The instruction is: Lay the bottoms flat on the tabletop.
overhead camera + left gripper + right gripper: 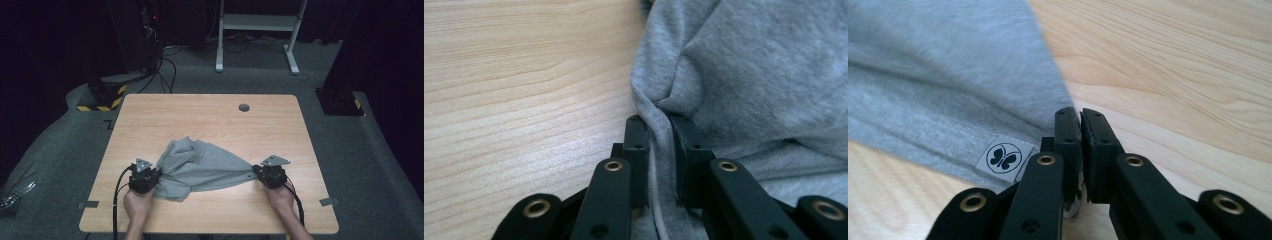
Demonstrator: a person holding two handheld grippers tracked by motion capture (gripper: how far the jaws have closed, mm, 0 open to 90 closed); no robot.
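Grey cloth (202,167) bunched on the counter (150,115), left claw (659,131) clenched on a thick fold and right claw (1081,125) clenched on a thin corner, which may slip free if the claws pull apart sharply.

Two forearms entering from the near edge, one gripper in each hand, both aimed inward toward each other. Left gripper (159,173) low and level, jaws nearly together, pinching a thick gathered fold between the pads (636,132). Right gripper (254,169) likewise low, jaws clamped almost flush, just a thin edge caught at the tips (1068,122). Left hand (138,201) and right hand (281,195) wrapped round the gripper bodies from behind, wrists straight, cables trailing back beside both forearms.
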